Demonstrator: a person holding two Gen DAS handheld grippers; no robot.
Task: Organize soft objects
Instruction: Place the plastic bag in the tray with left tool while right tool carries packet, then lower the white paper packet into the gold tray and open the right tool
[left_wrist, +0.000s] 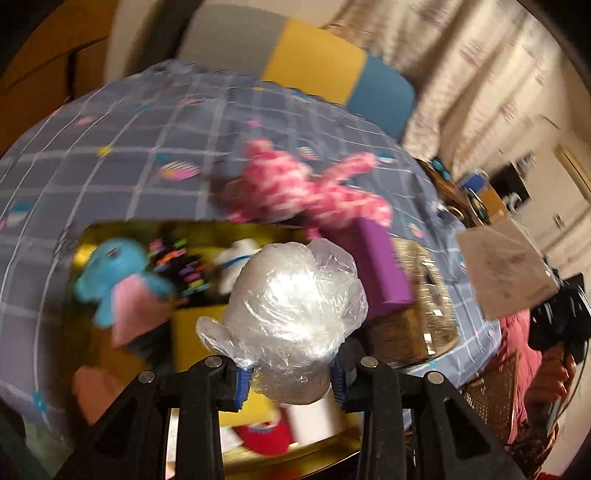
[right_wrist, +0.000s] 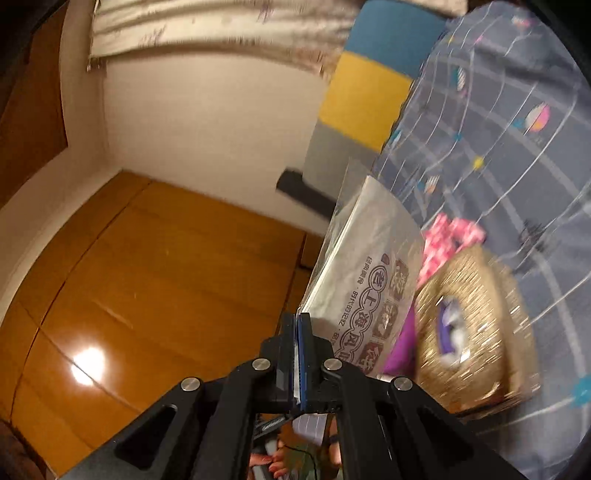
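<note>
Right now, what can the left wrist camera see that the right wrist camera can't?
Only the left wrist view shows the left hand-held gripper shut on a plastic-wrapped bundle, and a blue plush toy in a yellow box. Only the right wrist view shows the orange wooden floor. Both show the pink plush toy, the gold glitter box, the checked bedsheet and the printed packet pinched by the right hand-held gripper.
</note>
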